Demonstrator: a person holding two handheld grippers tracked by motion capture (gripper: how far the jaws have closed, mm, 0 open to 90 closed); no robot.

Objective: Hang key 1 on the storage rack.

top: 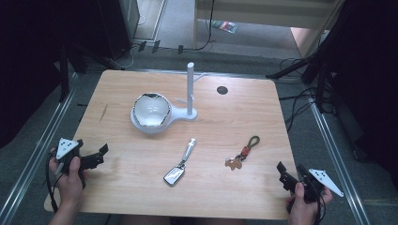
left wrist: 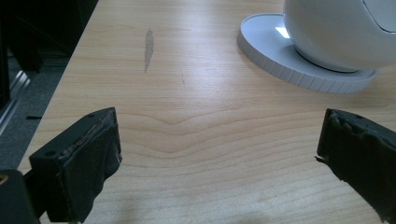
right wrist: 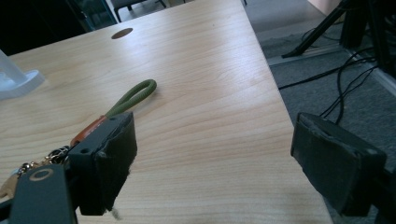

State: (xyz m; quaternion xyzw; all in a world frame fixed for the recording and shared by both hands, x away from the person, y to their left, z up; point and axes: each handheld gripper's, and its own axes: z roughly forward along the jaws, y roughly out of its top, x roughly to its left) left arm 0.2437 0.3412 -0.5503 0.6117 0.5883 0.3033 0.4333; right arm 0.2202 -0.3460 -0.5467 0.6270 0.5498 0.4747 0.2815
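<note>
Right gripper at the near right desk edge, jaws spread wide, nothing between them; left gripper at the near left edge, likewise released and empty. Nearest the right gripper: keyring with green loop, flat on the desk, untouched. Further left: car key fob, also lying free. Beyond: white bowl on a stand with upright post. Work judged barely begun; every pick-up remaining. No legible writing or brand.
</note>
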